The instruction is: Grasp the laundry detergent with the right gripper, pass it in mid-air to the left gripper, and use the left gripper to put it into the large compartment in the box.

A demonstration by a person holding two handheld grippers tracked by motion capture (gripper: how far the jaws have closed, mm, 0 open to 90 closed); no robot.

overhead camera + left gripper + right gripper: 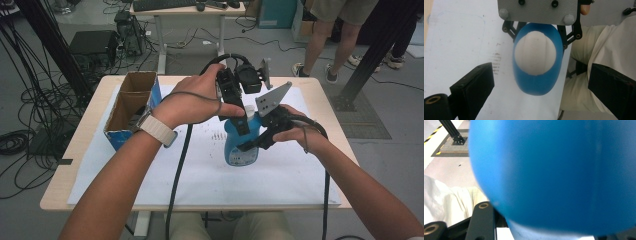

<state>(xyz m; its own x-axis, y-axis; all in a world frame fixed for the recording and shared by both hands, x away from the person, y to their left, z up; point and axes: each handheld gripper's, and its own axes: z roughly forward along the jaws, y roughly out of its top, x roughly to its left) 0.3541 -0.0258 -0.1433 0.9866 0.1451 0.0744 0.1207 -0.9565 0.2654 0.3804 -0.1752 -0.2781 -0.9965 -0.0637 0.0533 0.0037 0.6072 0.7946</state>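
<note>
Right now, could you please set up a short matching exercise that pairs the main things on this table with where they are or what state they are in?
Things:
1. blue bottle
2. white cap
3. cardboard box
4. left hand-held gripper

Places or states:
A. open-topped, at the left side of the table
B. jaws apart, above the cap
C. upright near the table's middle, clamped by the right hand-held gripper
D. on top of the bottle

Pairs: 1-C, 2-D, 3-A, 4-B
</note>
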